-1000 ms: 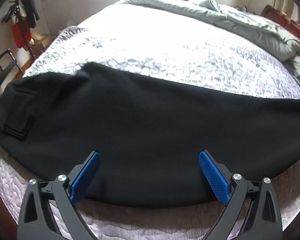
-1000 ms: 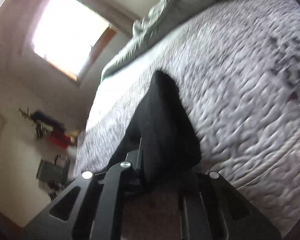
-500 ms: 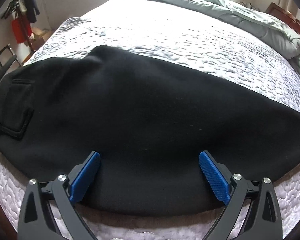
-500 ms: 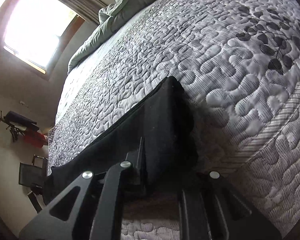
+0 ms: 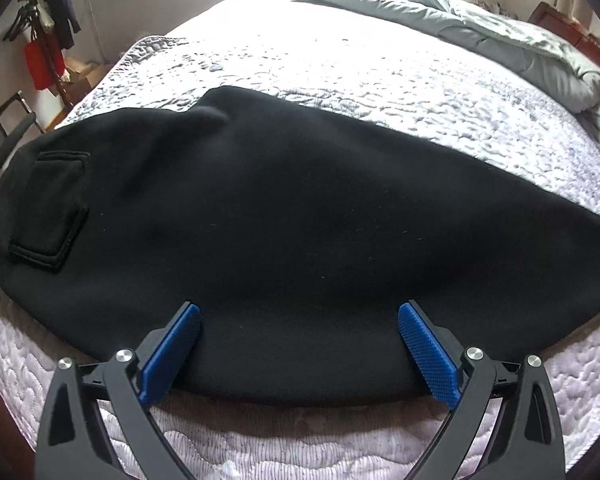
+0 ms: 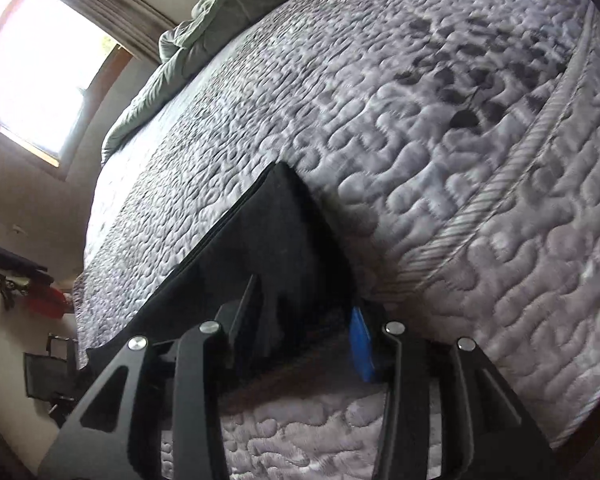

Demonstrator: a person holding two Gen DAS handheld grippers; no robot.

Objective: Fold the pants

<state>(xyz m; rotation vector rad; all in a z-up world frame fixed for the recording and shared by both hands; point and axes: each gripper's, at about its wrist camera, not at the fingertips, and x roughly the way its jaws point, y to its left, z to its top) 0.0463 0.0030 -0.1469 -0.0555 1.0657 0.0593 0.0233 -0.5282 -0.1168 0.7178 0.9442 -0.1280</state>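
We see a wide bed with a quilted grey-white mattress cover filling both views; its stitched pebble pattern gives way to a dark leaf print near one corner in the right wrist view. A rumpled grey-green duvet is pushed up along the far side of the bed.

The black pants lie flat along the near edge of the mattress, stretched left to right, with a sewn patch pocket facing up at the left end. We can read no brand, label or writing on the pants, on the bedding or on the grippers.

A bright window lights the room in the right wrist view. A clothes rack with dark and red garments stands against the wall beyond the bed's left end, and part of a chair shows beside it.

Our left gripper stands wide open over the near hem of the pants, its blue pads well apart and gripping nothing. Our right gripper is at the end of the pants, with black cloth lying between its fingers; the jaws are parted, one blue pad showing beside the cloth, and we cannot tell whether they pinch the cloth.
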